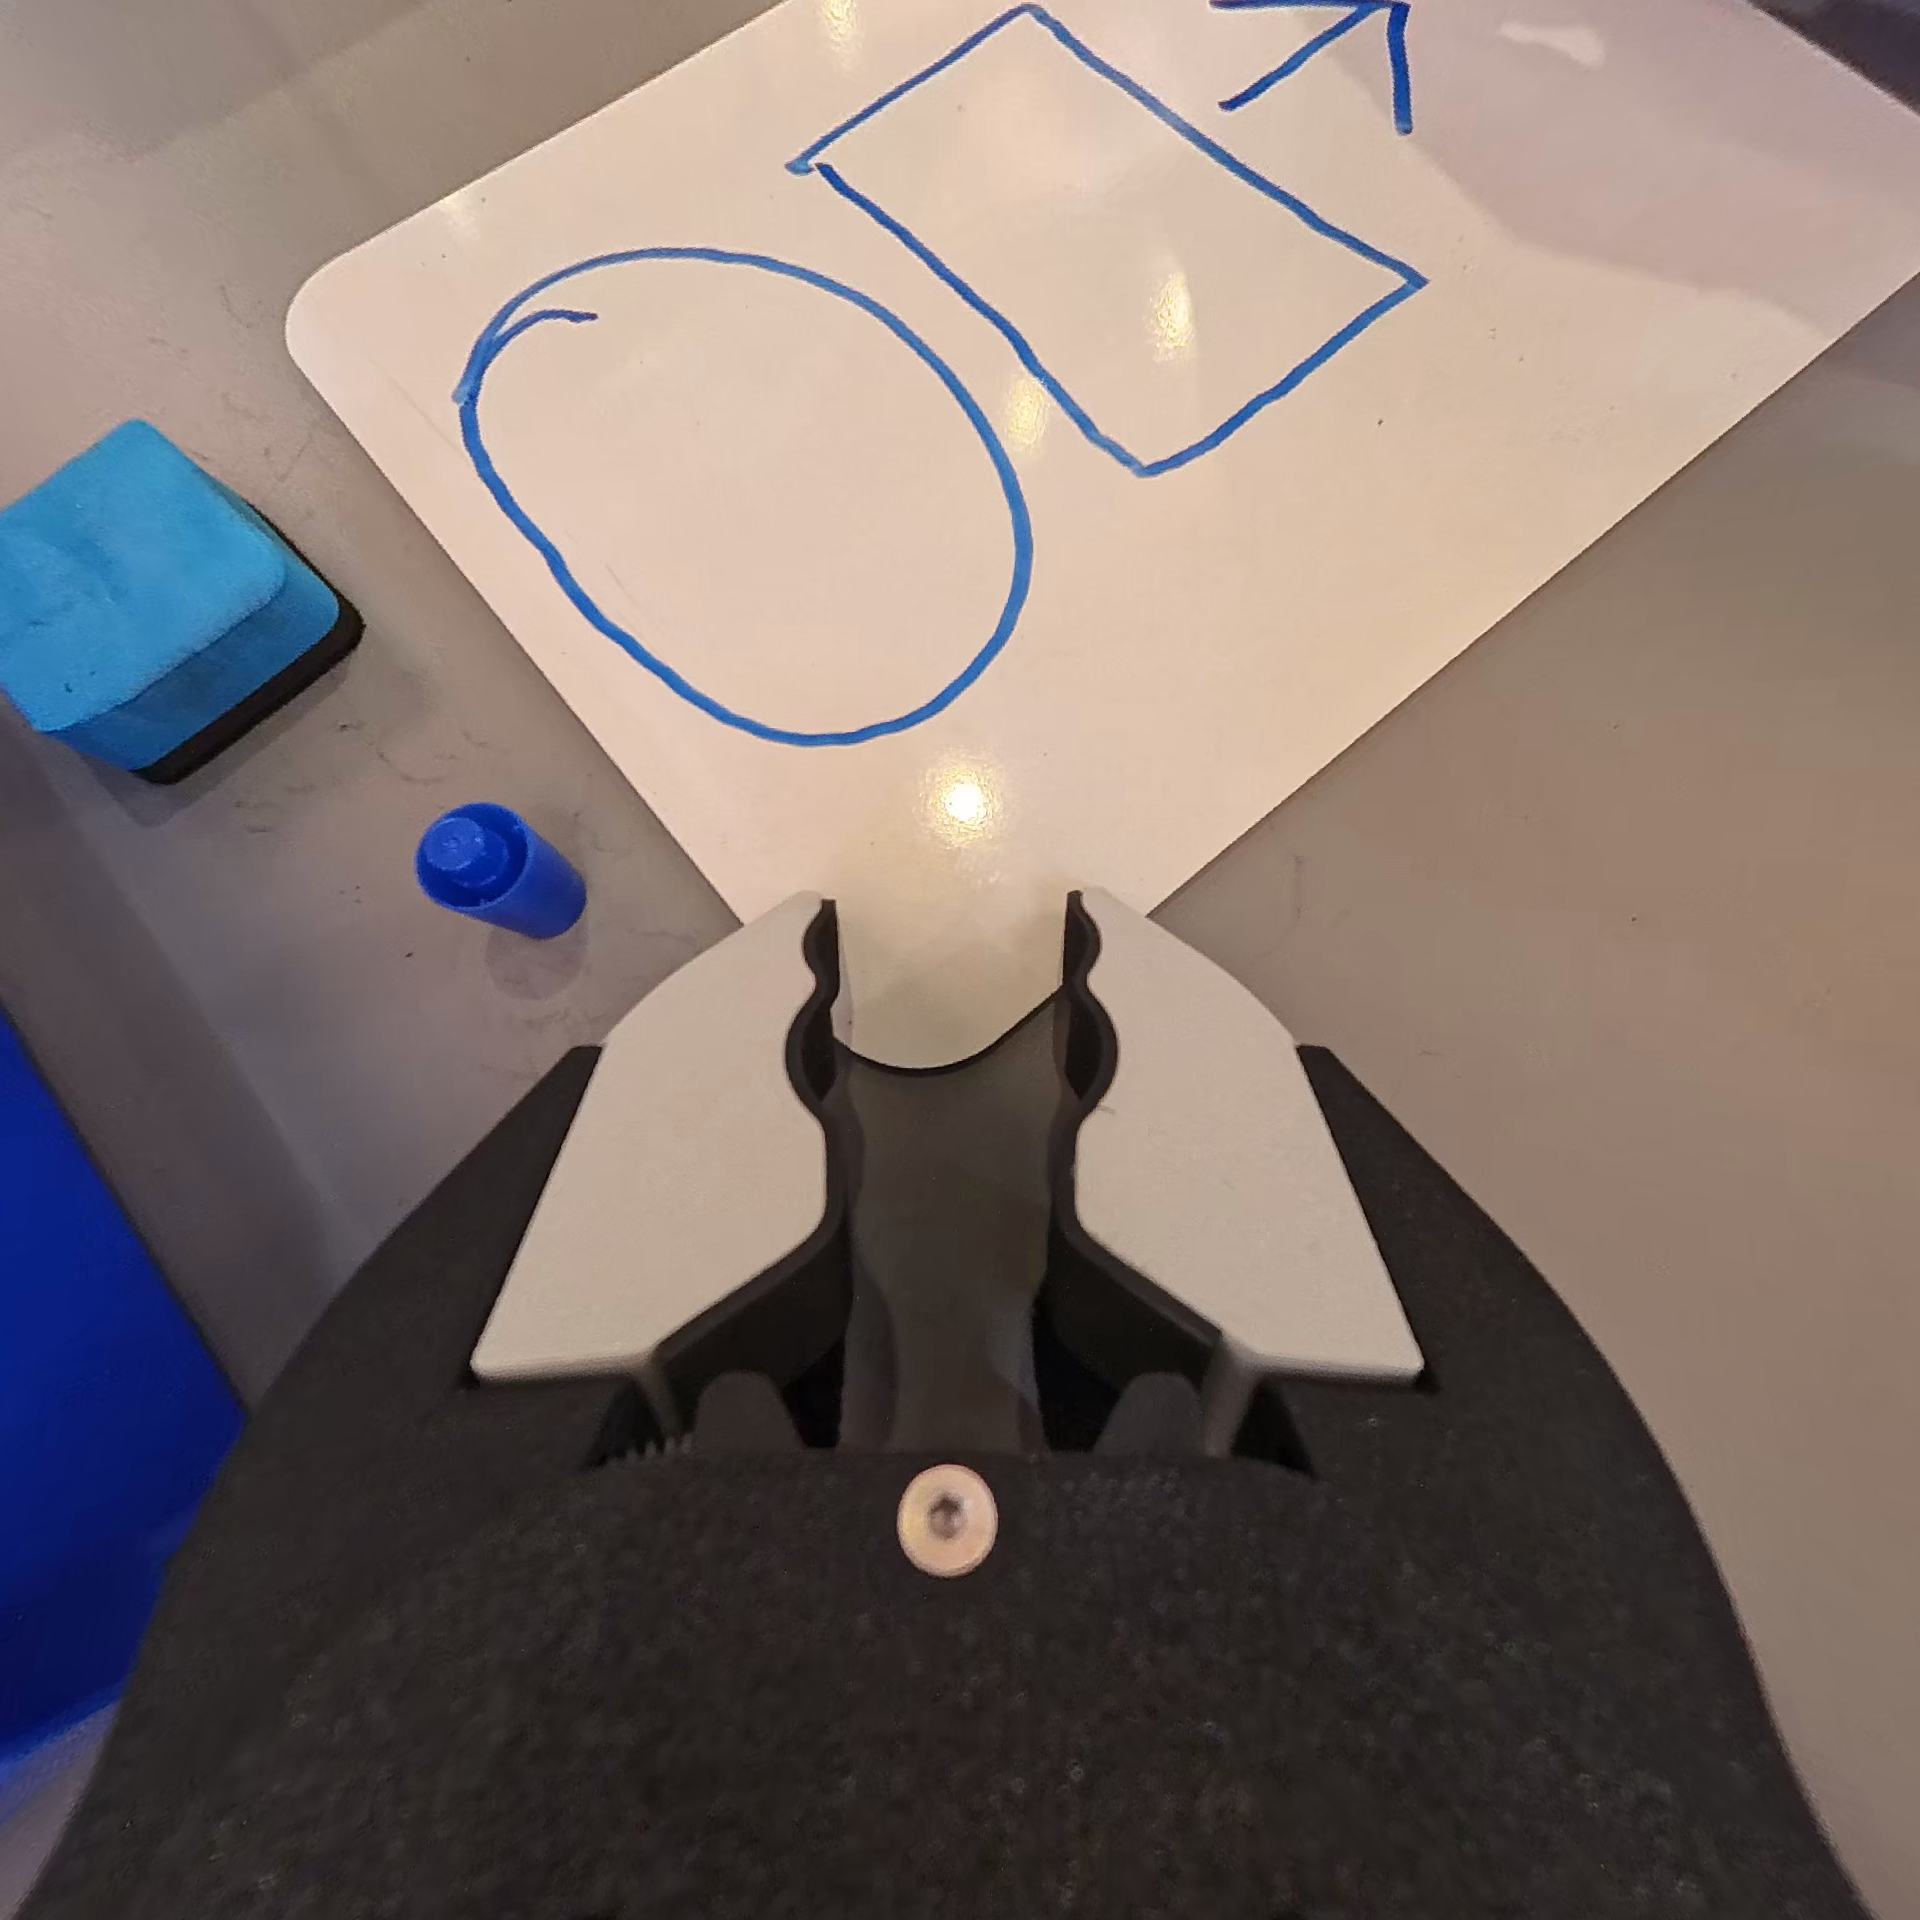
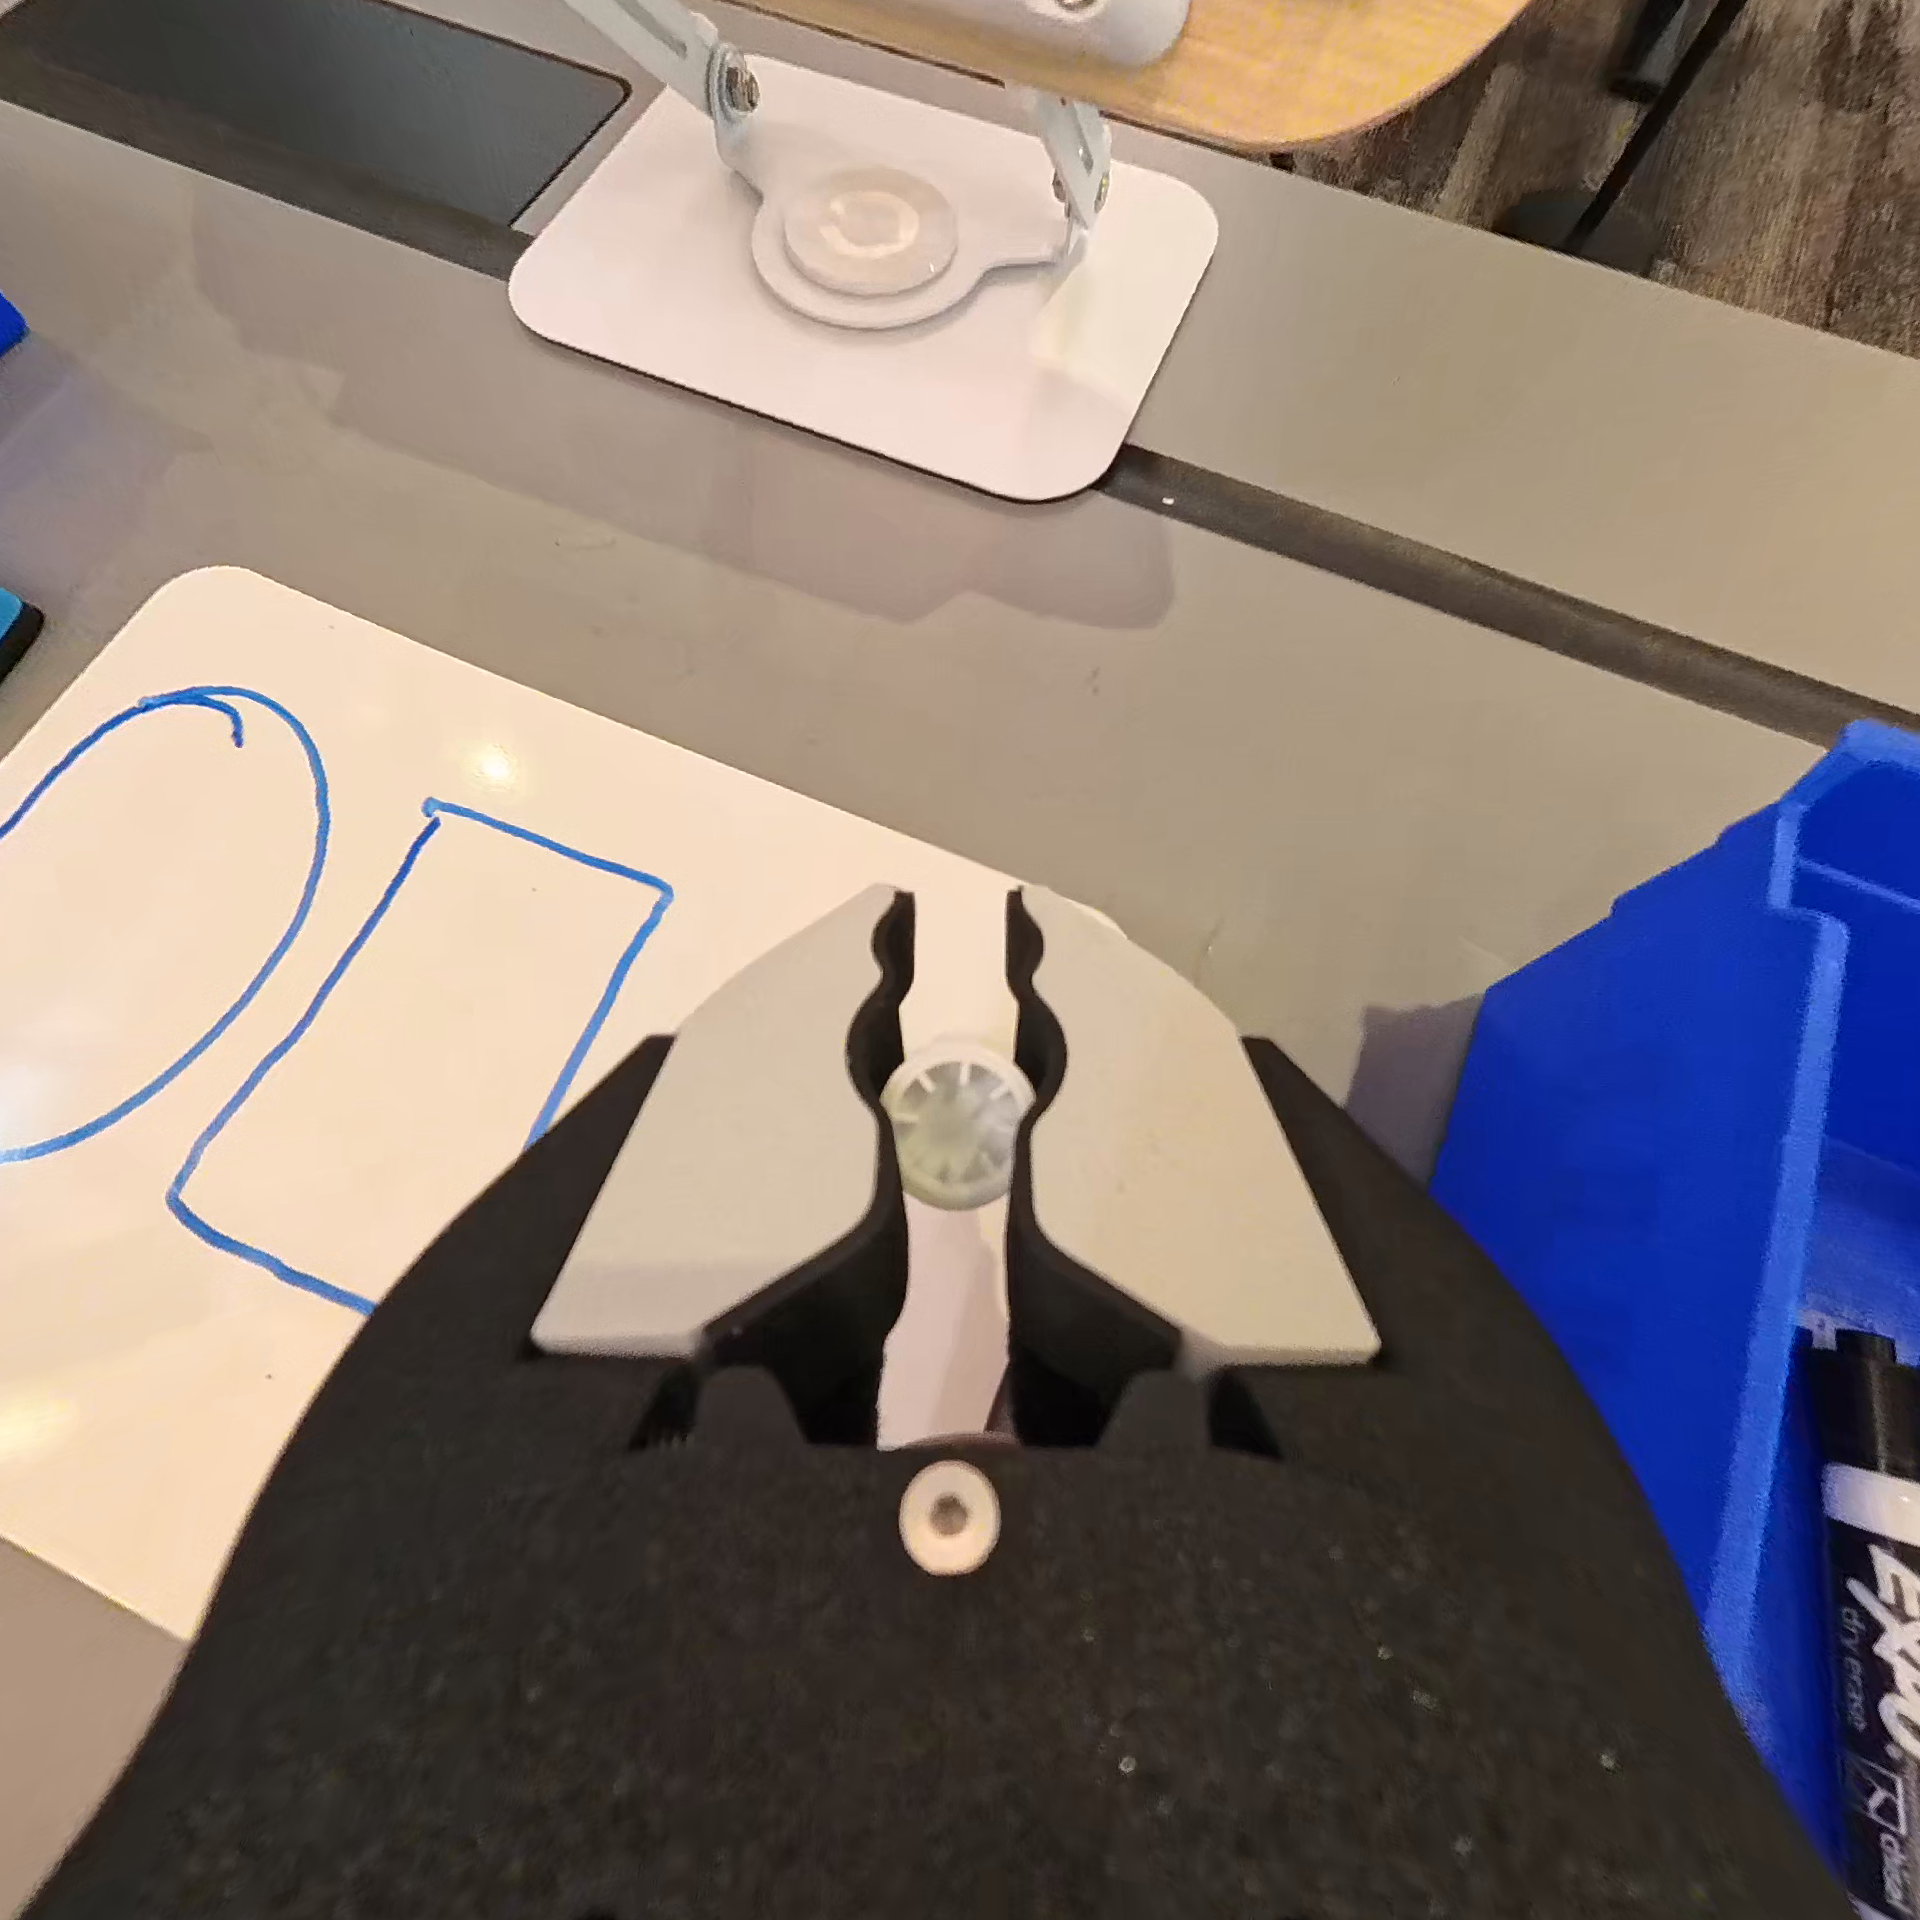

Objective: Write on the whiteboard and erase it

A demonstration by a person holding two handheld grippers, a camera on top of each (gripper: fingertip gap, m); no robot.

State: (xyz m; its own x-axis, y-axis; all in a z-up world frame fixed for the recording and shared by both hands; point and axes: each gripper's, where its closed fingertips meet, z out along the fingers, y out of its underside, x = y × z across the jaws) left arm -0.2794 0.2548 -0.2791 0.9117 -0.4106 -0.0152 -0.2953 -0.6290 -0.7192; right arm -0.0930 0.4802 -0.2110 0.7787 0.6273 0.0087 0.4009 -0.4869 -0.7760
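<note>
- Right gripper (image 2: pixel 958 909), grey-fingered with black pads: fingers are clamped on a white-barrelled marker (image 2: pixel 954 1127), seen end-on in the pad notch; its tip is hidden below. Risk: the round barrel could twist or slide in the notch under writing pressure, smearing strokes.
- Left gripper (image 1: pixel 951 914), same build: fingers are held apart with nothing between them, poised over the near corner of the board. Risk: if the board is not pinned, it could skate on the glossy table.
- Flat white whiteboard with rounded corners (image 1: pixel 1195 644): laid on the grey tabletop (image 1: pixel 1610 831), already marked with a blue oval (image 1: pixel 1013 520), a blue rectangle (image 1: pixel 925 249) and part of a blue arrow (image 1: pixel 1304 62). Risk: fresh ink could be dragged by a low-passing finger.
- Small blue marker cap (image 1: pixel 499 871): lying on its side just off the board's left edge. Risk: it could roll away if nudged.
- Light-blue foam eraser with black felt base (image 1: pixel 156 603): resting left of the board, apart from it; erasing is judged not yet begun.
- Blue plastic bin (image 2: pixel 1683 1195): at the right, holding a black marker (image 2: pixel 1881 1558). Risk: a wide swing could clip its wall.
- White stand base (image 2: pixel 883 343): farther back, well apart.
</note>
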